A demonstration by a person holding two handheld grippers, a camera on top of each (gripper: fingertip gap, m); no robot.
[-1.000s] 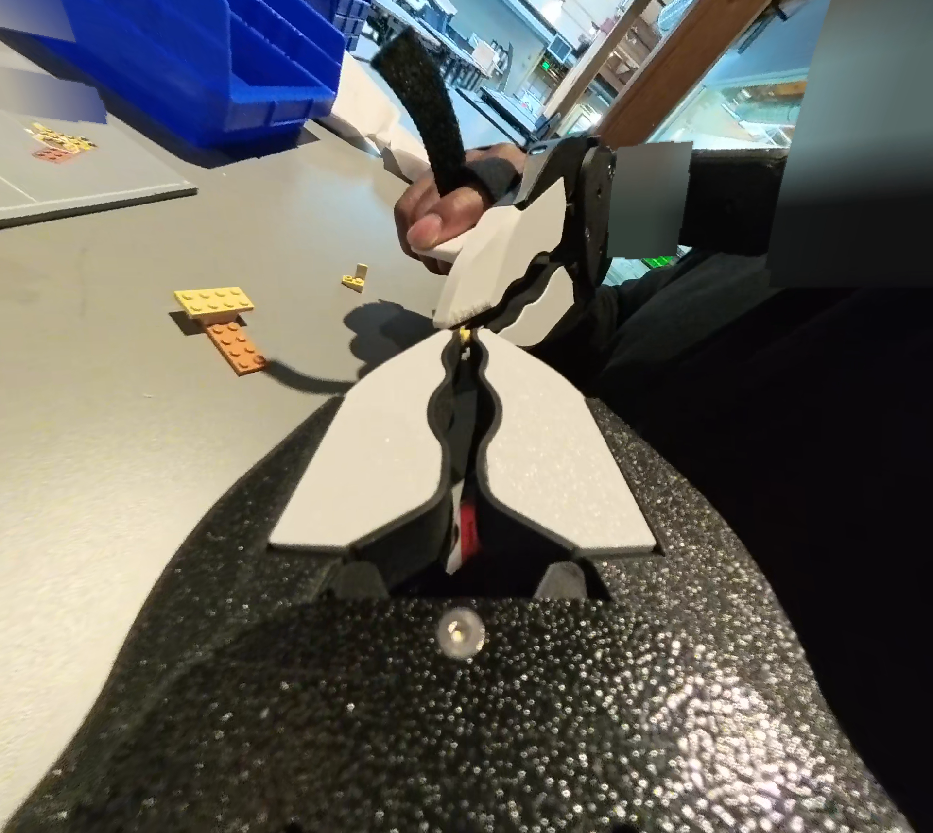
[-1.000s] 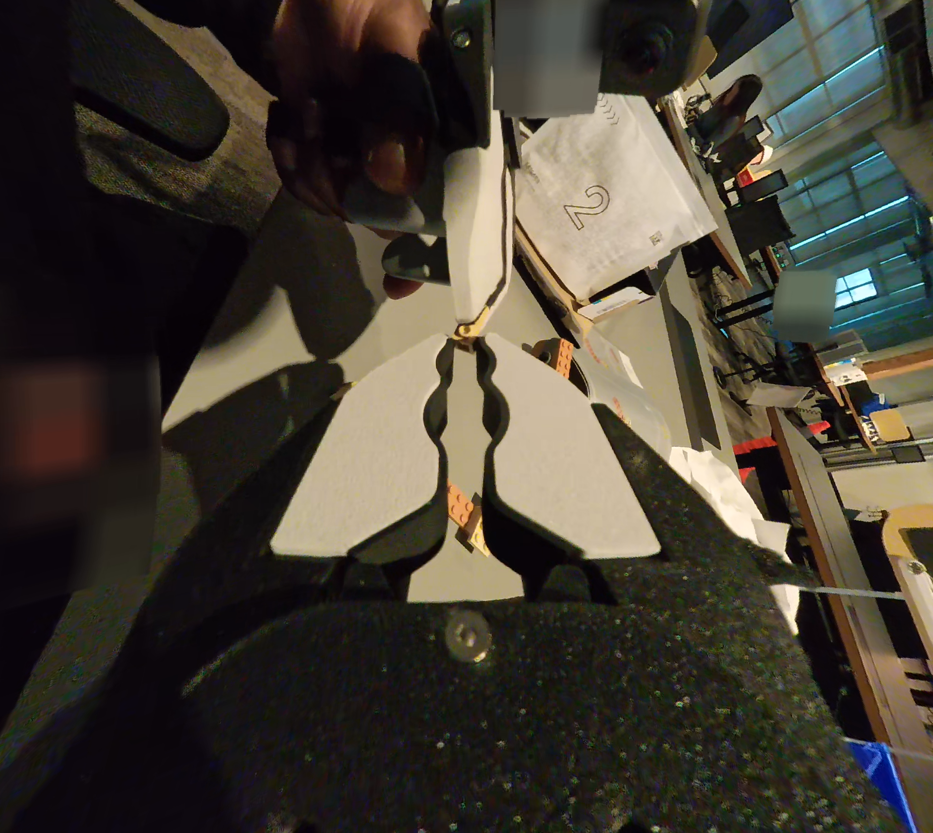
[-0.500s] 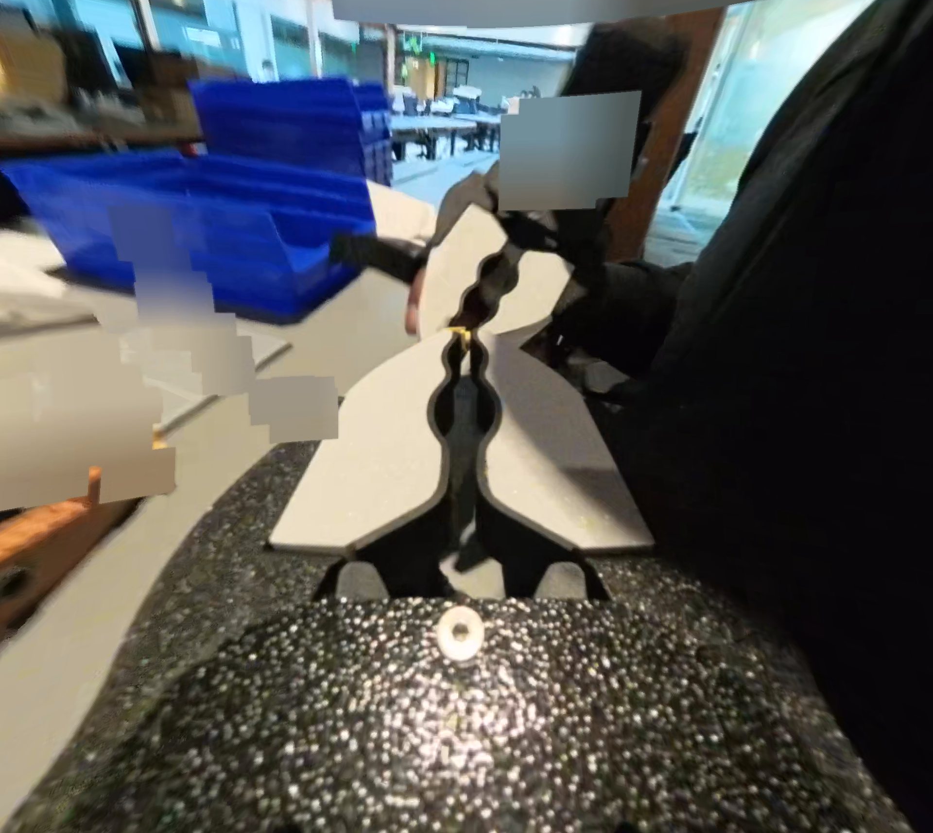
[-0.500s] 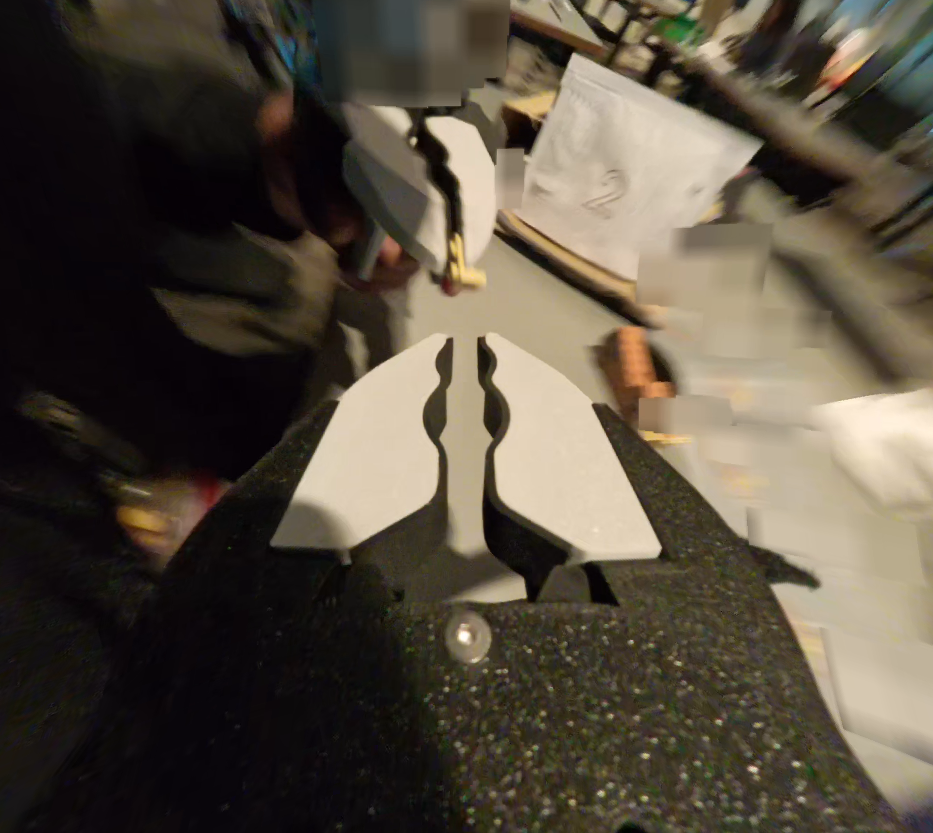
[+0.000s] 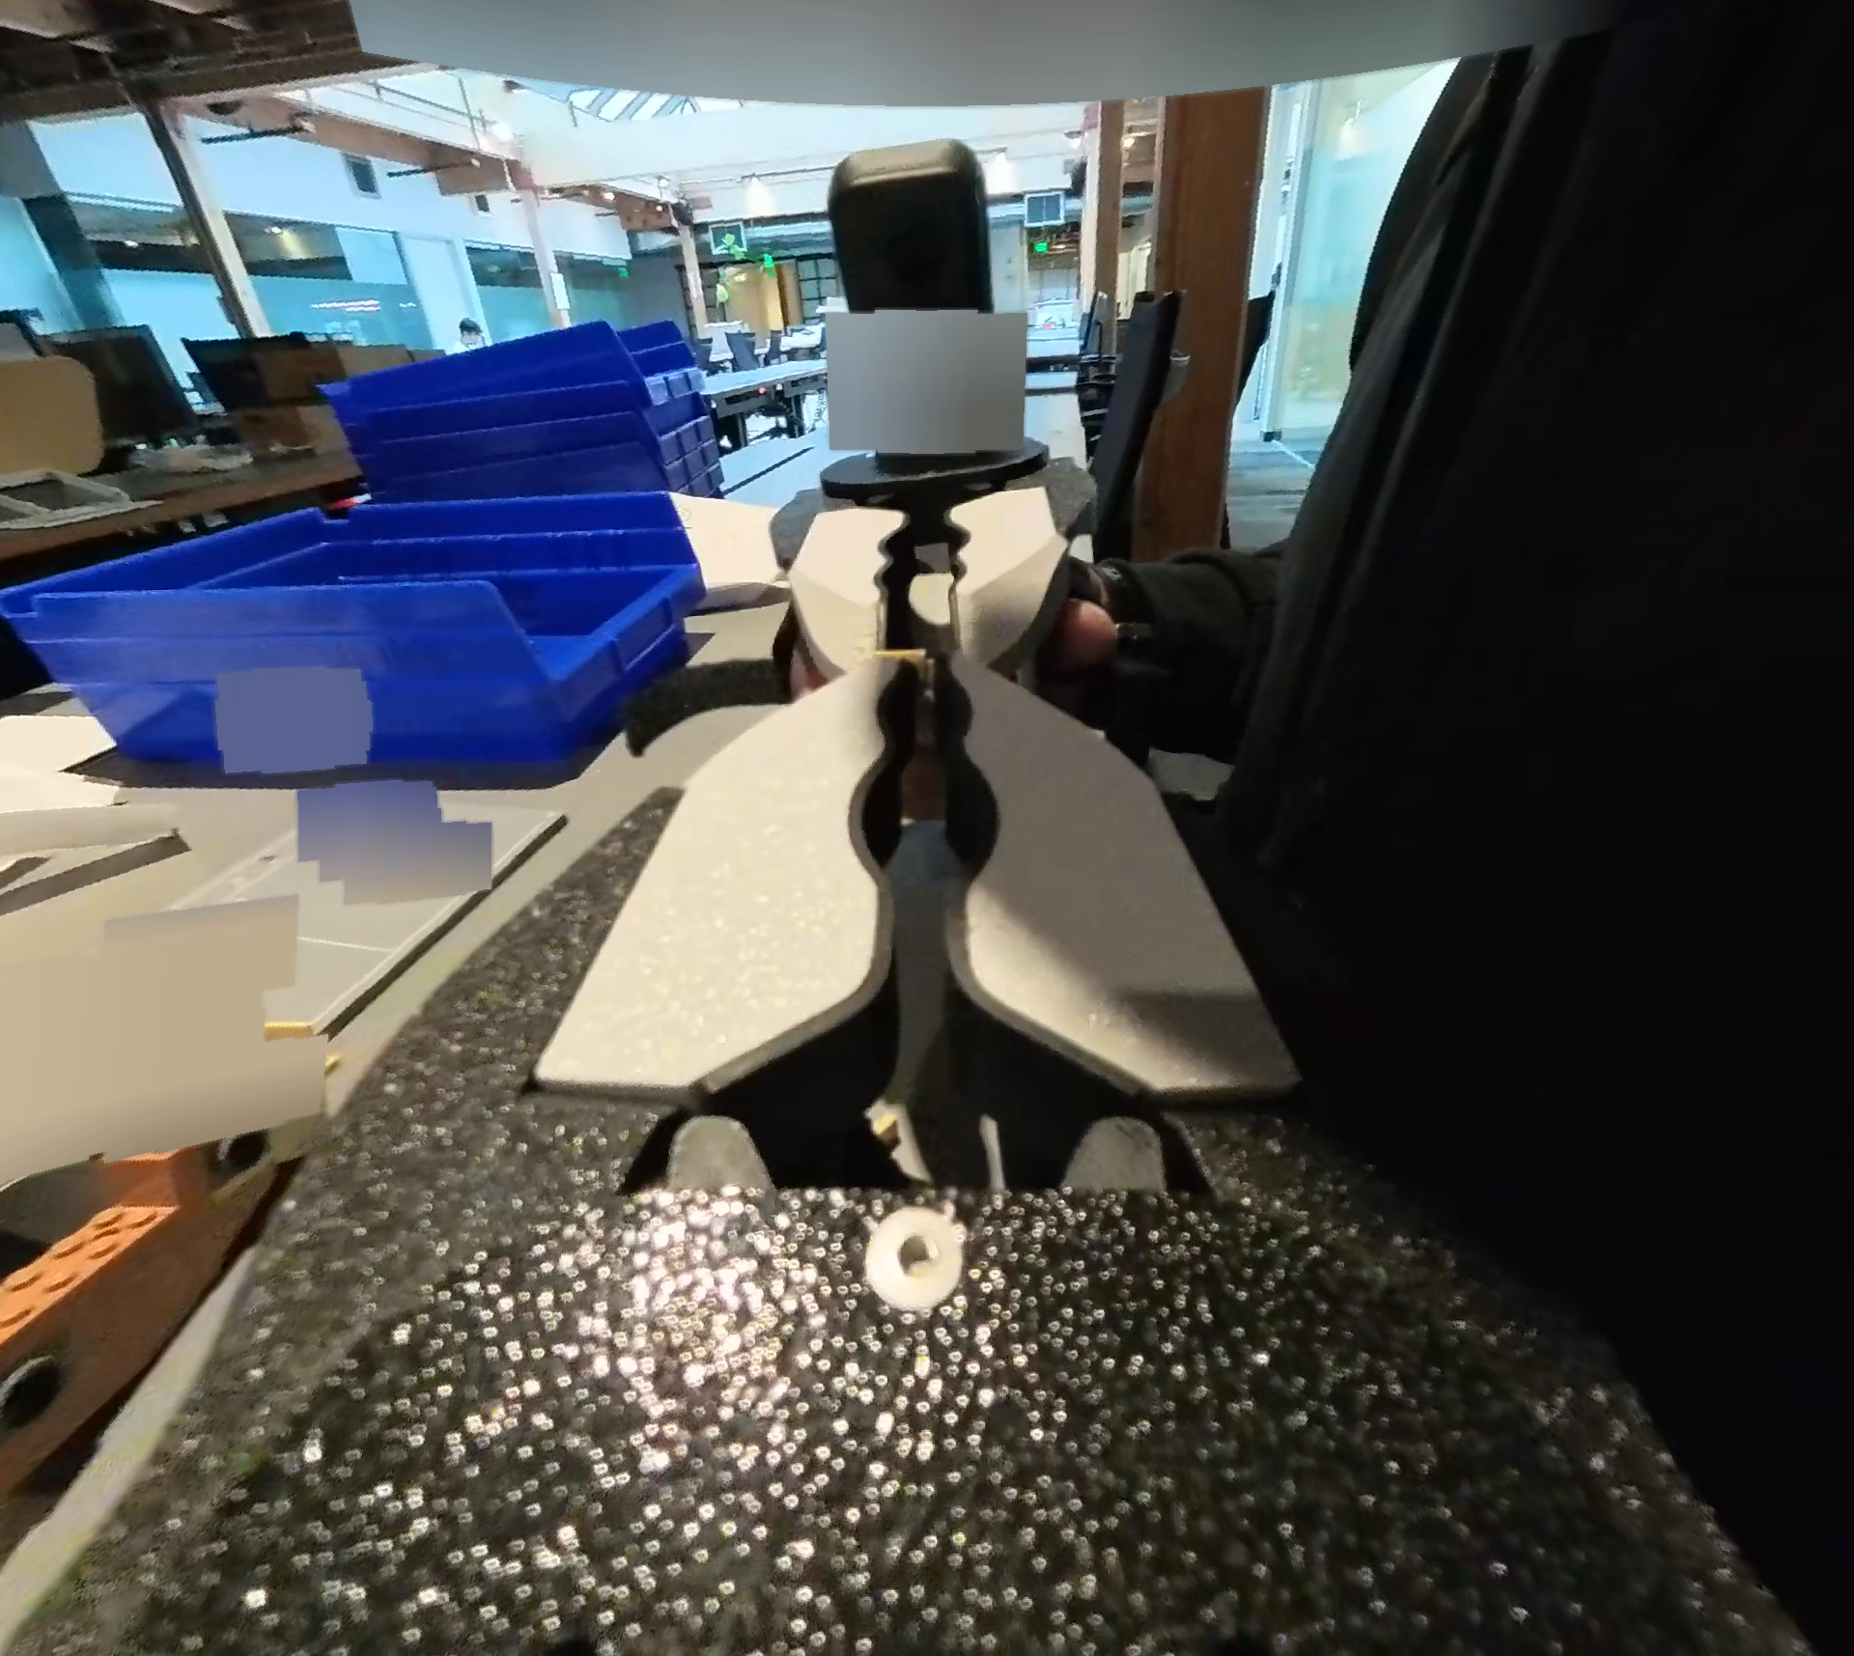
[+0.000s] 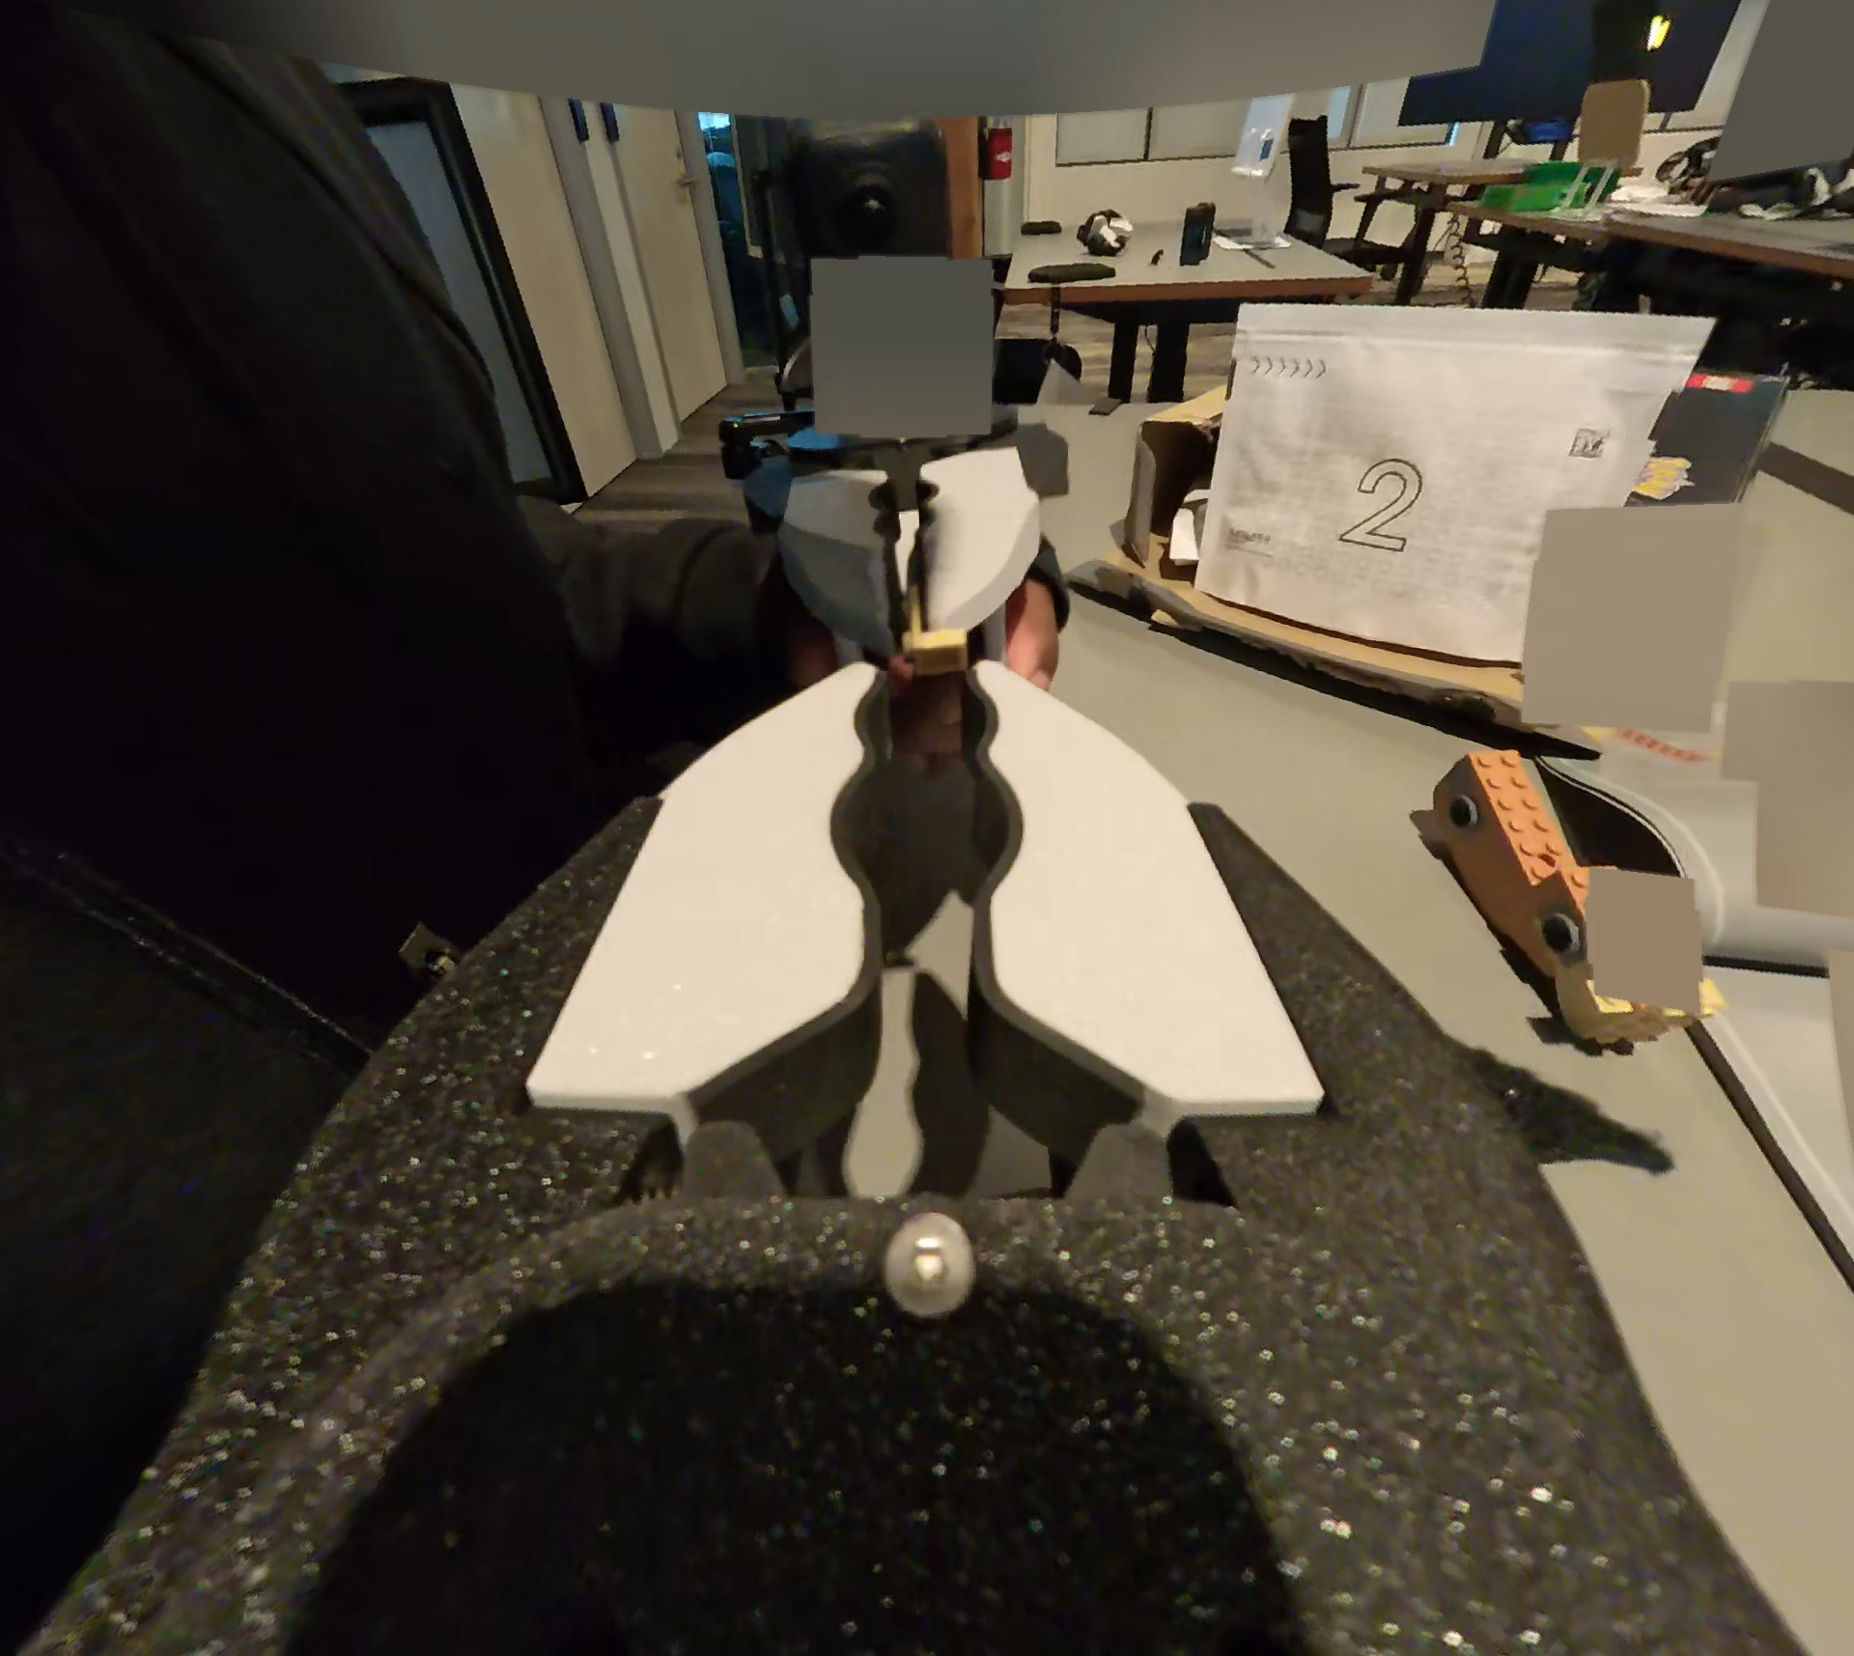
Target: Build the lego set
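My left gripper [image 5: 918,673] is shut on a small yellow lego piece [image 5: 906,657] and holds it in the air above the grey table [image 6: 1254,805]. In the right wrist view the same piece [image 6: 935,653] sticks out of the left gripper's tips [image 6: 918,625]. My right gripper [image 6: 928,685] faces it tip to tip, just short of the piece, with its jaws slightly apart and empty. It also shows in the left wrist view [image 5: 918,600]. An orange lego build [image 6: 1505,845] with black holes lies on the table to the right.
Blue plastic bins [image 5: 401,605] stand at the left, behind a grey mat [image 5: 401,926]. A white numbered bag [image 6: 1455,484] leans on cardboard at the back right. An orange brick [image 5: 90,1247] sits at the lower left. The person's dark clothing fills one side of each view. Both grippers' tips are close together, under 4 cm apart. The orange lego build [image 6: 1505,845] is about equally far from each gripper, around 20 centimeters.
Both grippers have rolled from tilted to level. The right gripper has let go of the yellow piece and stands slightly open. The left gripper still holds it.
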